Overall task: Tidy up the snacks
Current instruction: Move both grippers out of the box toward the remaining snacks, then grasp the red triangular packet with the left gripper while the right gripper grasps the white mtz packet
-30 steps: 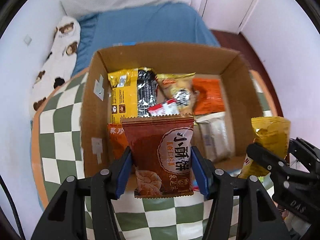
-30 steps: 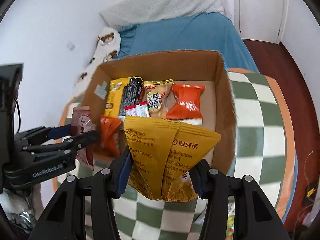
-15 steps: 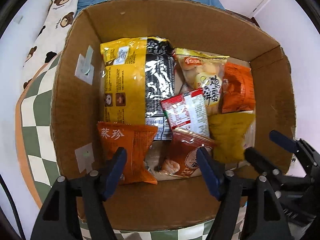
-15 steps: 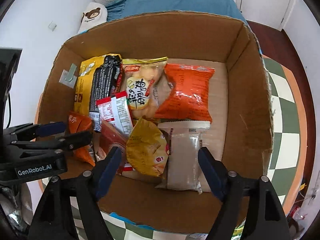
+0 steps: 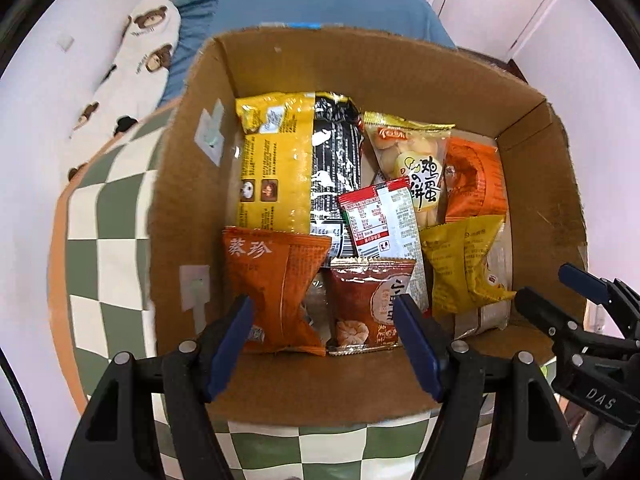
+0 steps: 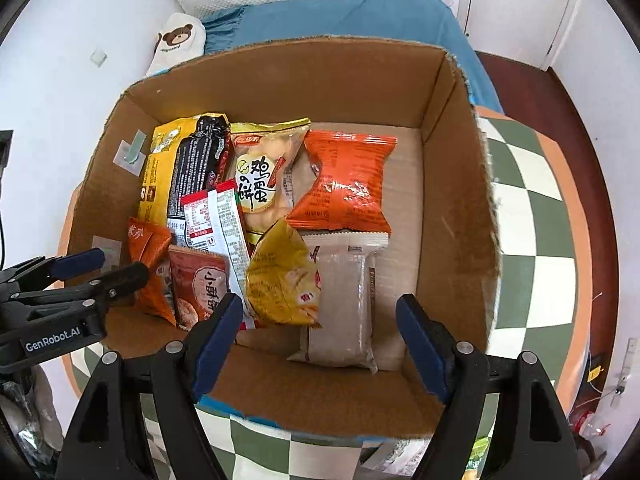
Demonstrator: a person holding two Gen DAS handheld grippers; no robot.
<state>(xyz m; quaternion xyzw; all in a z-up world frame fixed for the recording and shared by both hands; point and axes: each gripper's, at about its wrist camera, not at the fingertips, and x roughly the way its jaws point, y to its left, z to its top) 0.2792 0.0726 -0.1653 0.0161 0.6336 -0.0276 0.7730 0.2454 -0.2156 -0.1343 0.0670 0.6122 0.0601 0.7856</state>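
An open cardboard box (image 5: 192, 208) (image 6: 456, 208) on a checked table holds several snack packets. The brown biscuit packet (image 5: 368, 304) (image 6: 200, 288) lies at the box's near side, beside an orange packet (image 5: 272, 284). The yellow packet (image 5: 464, 264) (image 6: 284, 276) lies next to it, partly on a clear-wrapped bar (image 6: 344, 304). My left gripper (image 5: 324, 344) is open and empty above the near edge of the box. My right gripper (image 6: 320, 340) is open and empty over the same edge. Each gripper shows in the other's view, the left (image 6: 84, 276) and the right (image 5: 560, 292).
The green and white checked tablecloth (image 5: 108, 240) (image 6: 528, 216) has an orange border. A bed with a blue sheet (image 5: 320, 4) and a bear-print pillow (image 5: 136, 64) stands behind the table. More packets lie off the table at lower right (image 6: 480, 456).
Both grippers opened and dropped their packets into the box: the brown biscuit packet from the left, the yellow packet from the right. Both have since pulled back from the box a little.
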